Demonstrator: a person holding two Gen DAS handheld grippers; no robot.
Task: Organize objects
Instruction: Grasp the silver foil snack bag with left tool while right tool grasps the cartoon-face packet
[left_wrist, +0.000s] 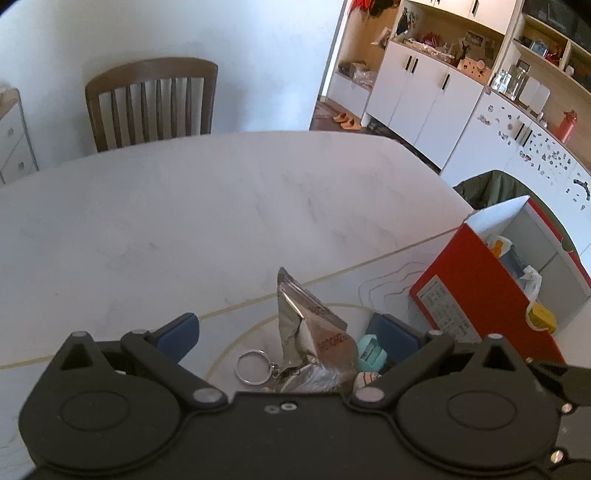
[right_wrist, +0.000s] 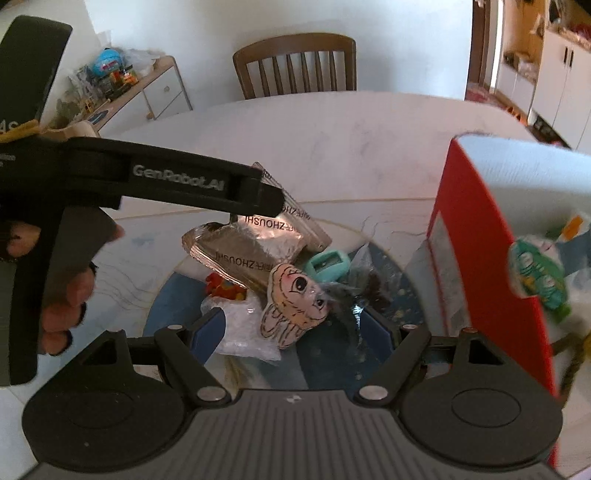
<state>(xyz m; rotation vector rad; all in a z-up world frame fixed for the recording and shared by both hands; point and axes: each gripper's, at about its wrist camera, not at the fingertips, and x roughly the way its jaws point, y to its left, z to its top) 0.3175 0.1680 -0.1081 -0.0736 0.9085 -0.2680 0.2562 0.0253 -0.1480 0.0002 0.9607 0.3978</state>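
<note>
Two grippers over one small heap near the tabletop's (left_wrist: 221, 206) right edge, both spread wide, neither gripping anything. Left gripper (left_wrist: 288, 332) low over the heap, blue pads either side of a crumpled silver foil packet (left_wrist: 310, 332), not touching it; probably lined up so for a pinch across the packet's width. Beside the packet: a metal key ring (left_wrist: 253, 367) on its left, a small teal sharpener (left_wrist: 371, 354) on its right. Right gripper (right_wrist: 291, 328) likewise parted, hanging above a cartoon-face trinket (right_wrist: 295, 306) with clear plastic wrap (right_wrist: 243, 332) under it and something red (right_wrist: 225, 290), too small to name, just beyond. Open red box (left_wrist: 476, 291) upright just right of the heap, at the table's edge, already holding several packets and bottles; seemingly set close to keep each transfer short. Heap not yet sorted, so most of the tidying apparently remaining. Foil likely to crumple and slip under a loose pinch.
</note>
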